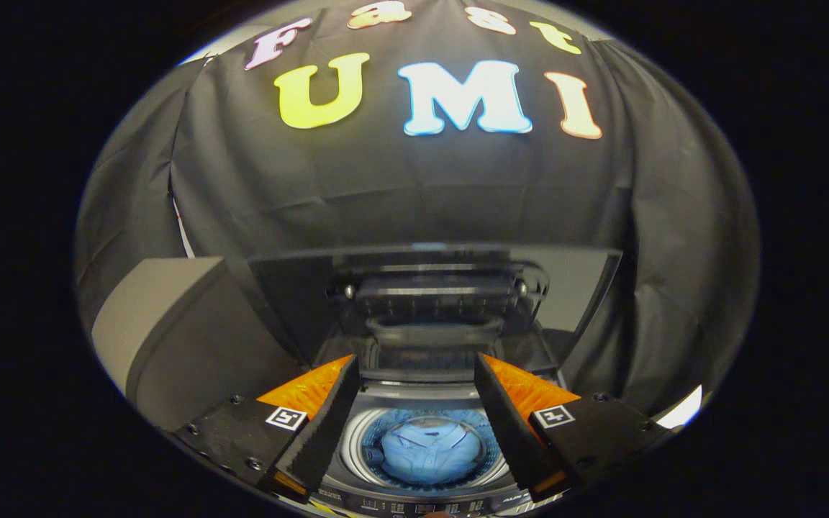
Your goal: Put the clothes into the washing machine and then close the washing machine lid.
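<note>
Gripper (418,421) hovers above a top-load washing machine (422,496), fingers spread wide, nothing between them. Light blue shirt (429,450) lies bundled in the drum (353,450), seen below through the gap between the fingers. Washer lid (436,288) stands raised open beyond the fingertips, against the black cloth wall (386,187). Grey box-like object (170,331) sits left of the machine, apart from the gripper.
</note>
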